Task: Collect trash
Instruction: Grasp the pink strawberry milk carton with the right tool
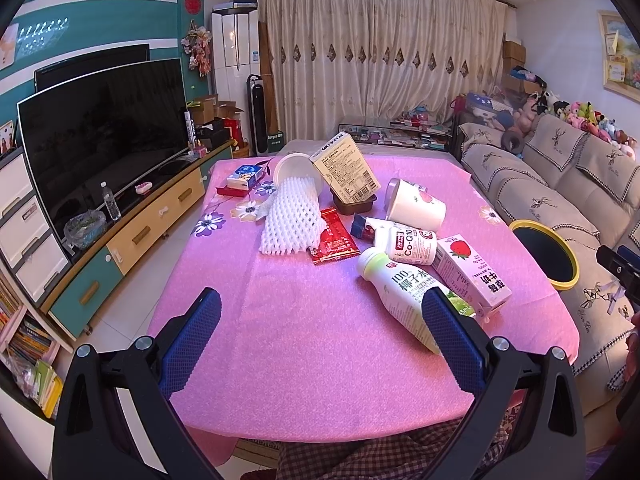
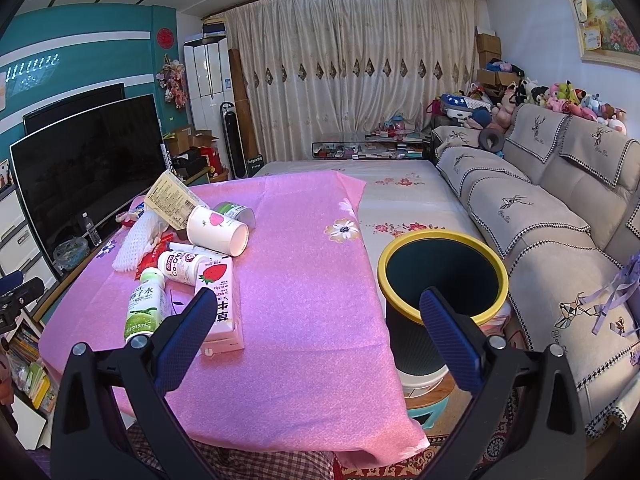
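Trash lies in a pile on the pink-covered table (image 1: 288, 320): a white coconut-water bottle (image 1: 396, 292), a pink strawberry milk carton (image 1: 472, 276), a Co-Q10 bottle (image 1: 412, 246), a paper cup (image 1: 416, 204), white foam netting (image 1: 290, 216), a red wrapper (image 1: 334, 240) and a beige box (image 1: 346, 168). The yellow-rimmed dark bin (image 2: 442, 272) stands beside the table's right edge. My left gripper (image 1: 320, 312) is open and empty over the table's near part. My right gripper (image 2: 316, 308) is open and empty between the carton (image 2: 222, 304) and the bin.
A TV (image 1: 104, 136) on a low cabinet stands left of the table. A grey sofa (image 2: 560, 232) runs along the right, with plush toys on its back. A tissue pack (image 1: 244, 176) lies at the table's far left. Curtains hang at the back.
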Demonstrator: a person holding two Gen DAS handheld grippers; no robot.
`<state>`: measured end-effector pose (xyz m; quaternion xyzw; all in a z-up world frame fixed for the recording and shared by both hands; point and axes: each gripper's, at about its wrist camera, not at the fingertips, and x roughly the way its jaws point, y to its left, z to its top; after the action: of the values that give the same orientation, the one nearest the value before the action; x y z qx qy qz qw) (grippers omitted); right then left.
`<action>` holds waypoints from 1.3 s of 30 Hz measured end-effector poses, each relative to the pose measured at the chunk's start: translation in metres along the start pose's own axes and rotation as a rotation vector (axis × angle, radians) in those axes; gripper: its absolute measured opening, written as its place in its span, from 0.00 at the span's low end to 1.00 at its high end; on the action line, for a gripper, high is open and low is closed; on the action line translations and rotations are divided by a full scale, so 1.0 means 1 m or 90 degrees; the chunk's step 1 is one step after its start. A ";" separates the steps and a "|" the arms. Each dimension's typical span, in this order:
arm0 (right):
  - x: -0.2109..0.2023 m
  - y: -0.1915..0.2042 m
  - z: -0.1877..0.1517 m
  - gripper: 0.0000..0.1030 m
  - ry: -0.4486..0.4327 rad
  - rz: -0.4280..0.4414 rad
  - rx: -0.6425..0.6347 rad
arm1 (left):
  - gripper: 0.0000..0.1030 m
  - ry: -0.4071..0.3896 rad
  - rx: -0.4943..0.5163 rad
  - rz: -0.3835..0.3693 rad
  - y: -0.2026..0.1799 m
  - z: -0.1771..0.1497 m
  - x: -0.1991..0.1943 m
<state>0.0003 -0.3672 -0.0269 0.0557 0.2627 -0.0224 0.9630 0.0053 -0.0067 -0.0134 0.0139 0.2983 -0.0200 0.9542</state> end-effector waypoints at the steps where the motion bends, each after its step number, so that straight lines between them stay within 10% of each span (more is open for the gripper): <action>1: -0.001 -0.001 0.001 0.94 0.001 0.000 0.000 | 0.96 0.000 0.000 0.000 0.000 0.000 0.000; 30: 0.101 0.080 -0.040 0.92 0.115 0.109 -0.117 | 0.96 0.039 -0.006 -0.001 0.005 -0.005 0.023; 39: 0.129 0.085 -0.048 0.62 0.157 0.136 -0.112 | 0.96 0.053 -0.005 -0.005 0.004 -0.005 0.033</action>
<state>0.0930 -0.2789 -0.1254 0.0010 0.3724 0.1104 0.9215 0.0297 -0.0033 -0.0367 0.0102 0.3375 -0.0219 0.9410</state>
